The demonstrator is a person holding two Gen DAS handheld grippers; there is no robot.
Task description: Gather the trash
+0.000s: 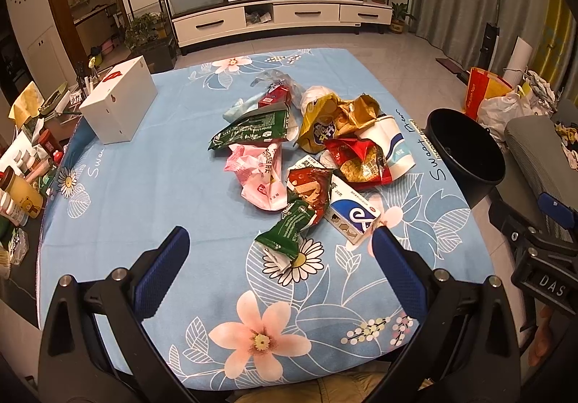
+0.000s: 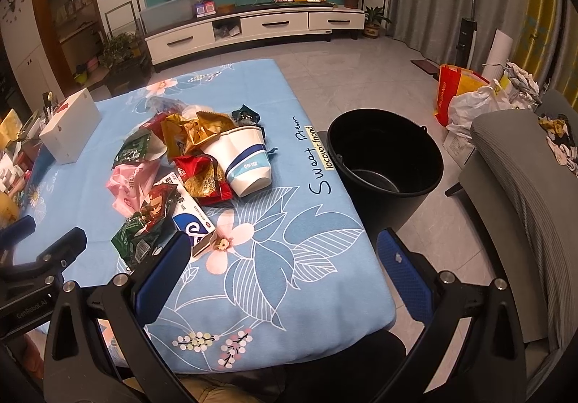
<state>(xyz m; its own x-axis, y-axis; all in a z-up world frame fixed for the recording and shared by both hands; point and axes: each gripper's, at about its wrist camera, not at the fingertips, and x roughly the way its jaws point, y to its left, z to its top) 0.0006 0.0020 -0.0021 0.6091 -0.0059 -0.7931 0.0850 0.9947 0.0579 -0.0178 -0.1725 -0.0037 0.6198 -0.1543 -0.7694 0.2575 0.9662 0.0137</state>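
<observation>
While both tools hang over the near edge of the blue flower-printed tablecloth [image 1: 144,186], the left gripper [image 1: 280,240] has its two blue-padded fingers spread wide with nothing between them, and the right gripper [image 2: 283,246] is likewise released and empty at the bottom of its own view. One heap of rubbish lies at the centre of the left view: two green foil wrappers, one near the fingers [image 1: 289,226] and one farther back [image 1: 253,130], one crumpled pink plastic bag [image 1: 258,168], one brown-red snack packet [image 1: 309,186], one blue and white cardboard carton [image 1: 352,215], one red crisp bag [image 1: 361,159], one yellow-gold torn bag [image 1: 325,121], one white paper cup with a blue band lying on its side [image 2: 245,159], and one small red box [image 1: 274,96] at the back. One round black plastic bucket [image 2: 384,157] stands on the tiled floor just beside the cloth's right edge, centre right of the right view, its mouth open. One white rectangular box [image 1: 119,107] sits well apart from the heap, at centre left of the left view
</observation>
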